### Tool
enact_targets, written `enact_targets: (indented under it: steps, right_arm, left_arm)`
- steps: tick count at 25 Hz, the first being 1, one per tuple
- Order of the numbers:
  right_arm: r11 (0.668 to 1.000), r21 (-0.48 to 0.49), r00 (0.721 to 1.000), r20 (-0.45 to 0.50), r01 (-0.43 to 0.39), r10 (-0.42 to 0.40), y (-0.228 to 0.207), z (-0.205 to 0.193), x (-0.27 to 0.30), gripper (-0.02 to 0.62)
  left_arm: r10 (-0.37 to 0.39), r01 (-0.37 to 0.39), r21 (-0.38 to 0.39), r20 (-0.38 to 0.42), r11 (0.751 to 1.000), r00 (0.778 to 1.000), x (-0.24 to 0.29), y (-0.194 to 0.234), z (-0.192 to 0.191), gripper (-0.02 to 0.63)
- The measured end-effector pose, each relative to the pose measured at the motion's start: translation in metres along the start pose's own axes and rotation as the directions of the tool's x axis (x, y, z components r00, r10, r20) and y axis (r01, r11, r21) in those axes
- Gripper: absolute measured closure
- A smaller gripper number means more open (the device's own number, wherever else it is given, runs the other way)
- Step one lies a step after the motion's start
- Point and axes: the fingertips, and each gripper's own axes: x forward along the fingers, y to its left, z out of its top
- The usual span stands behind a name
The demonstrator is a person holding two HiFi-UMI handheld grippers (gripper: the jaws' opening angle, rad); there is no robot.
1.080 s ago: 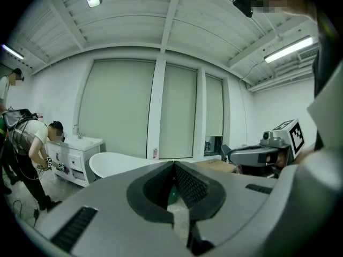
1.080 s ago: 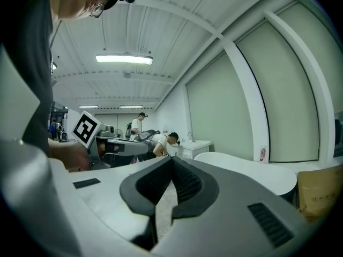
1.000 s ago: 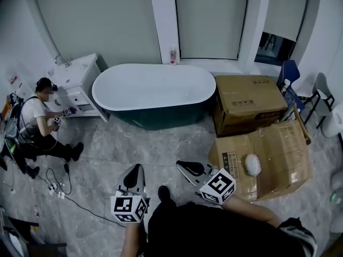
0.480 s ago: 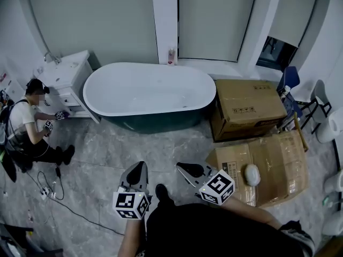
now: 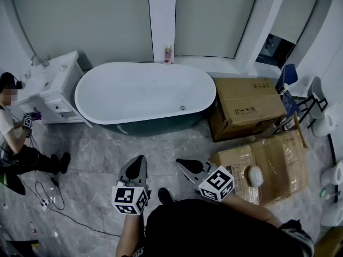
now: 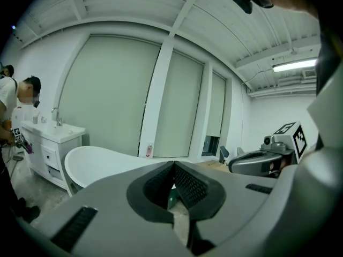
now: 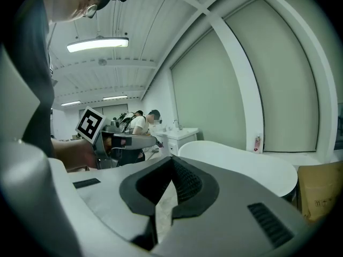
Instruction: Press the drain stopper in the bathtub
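A white oval bathtub (image 5: 102, 108) with a dark green outer shell stands against the far wall in the head view. Its small round drain stopper (image 5: 183, 108) lies on the tub floor toward the right end. My left gripper (image 5: 136, 165) and right gripper (image 5: 185, 166) hover over the grey floor well short of the tub, both shut with nothing between the jaws. The tub's rim (image 6: 102, 157) shows beyond the left gripper's jaws, and the rim (image 7: 241, 157) shows again past the right gripper's jaws. The stopper is hidden in both gripper views.
Cardboard boxes (image 5: 247, 106) stand right of the tub, and flattened boxes (image 5: 273, 162) lie nearer me. A white vanity with sink (image 5: 51, 84) sits left of the tub, with a crouching person (image 5: 16, 138) beside it. Cables (image 5: 51, 197) trail on the floor. A pink bottle (image 5: 168, 54) stands on the ledge.
The view has shifted forward and to the right: the tub looks larger and nearer, and the person at the left has slid toward the frame's edge. Both grippers stay shut.
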Motion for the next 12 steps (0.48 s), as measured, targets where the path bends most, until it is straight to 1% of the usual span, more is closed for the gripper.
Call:
enact_targets:
  steps: [3,6,10,12]
  right_arm:
    - [0.999,0.014,0.999,0.003,0.031,-0.032,-0.012,0.004,0.022,0.581]
    - [0.997,0.047,0.998,0.014,0.055,-0.055,-0.022,0.008,0.049,0.581]
    - [0.995,0.096,0.999,0.029,0.03,-0.033,-0.019,0.014,0.091,0.581]
    - [0.994,0.106,1.0,0.026,0.008,-0.011,-0.019,0.013,0.104,0.581]
  left_arm:
    - [-0.012,0.012,0.006,-0.004,1.0,1.0,0.01,0.023,0.005,0.597]
    - [-0.035,0.036,0.029,-0.021,0.999,0.999,0.019,0.043,0.01,0.597]
    - [-0.067,0.072,0.069,-0.073,0.995,0.995,0.028,0.066,0.009,0.597]
    - [-0.066,0.072,0.069,-0.087,0.995,0.994,0.033,0.076,0.007,0.597]
